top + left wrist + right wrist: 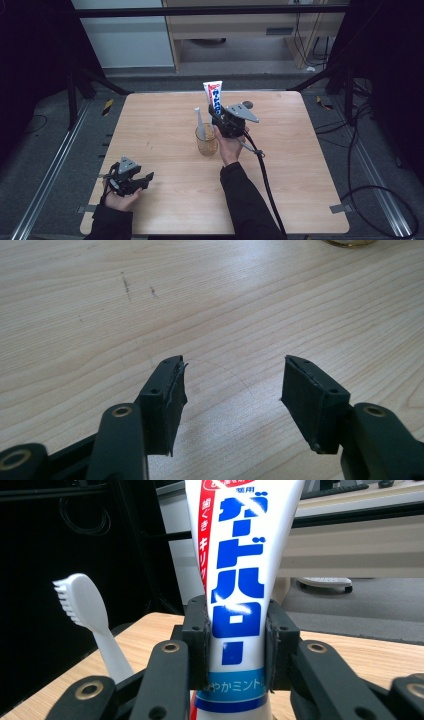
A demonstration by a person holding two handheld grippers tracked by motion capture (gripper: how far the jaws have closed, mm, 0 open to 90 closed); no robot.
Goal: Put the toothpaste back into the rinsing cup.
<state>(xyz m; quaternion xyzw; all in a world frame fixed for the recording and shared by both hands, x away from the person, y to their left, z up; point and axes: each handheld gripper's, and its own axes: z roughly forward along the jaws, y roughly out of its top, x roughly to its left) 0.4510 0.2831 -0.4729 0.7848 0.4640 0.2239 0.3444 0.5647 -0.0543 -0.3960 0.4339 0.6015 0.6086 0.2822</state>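
cup (206, 142): sits on the tabletop (165, 125), pretty much dead center, a bit toward the far side
toothbrush (199, 122): standing in the cup, head up, leaning to its left side
toothpaste tube (214, 97): upright, clamped in the right claw (216, 117), just right of and above the cup
left claw (135, 181): near-left corner of the tabletop, well apart from the cup, nothing between its jaws

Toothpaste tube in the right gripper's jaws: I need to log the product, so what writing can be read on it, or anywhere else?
"ガードハロー", big blue letters down the white toothpaste tube.
"歯ぐき キリ…", white on its red side stripe, cut off below.
"…やかミント", white on its light blue band, start hidden by a jaw.
Small print at the tube's top: too blurred to read.
White toothbrush, amber glass cup, wooden table: no writing.
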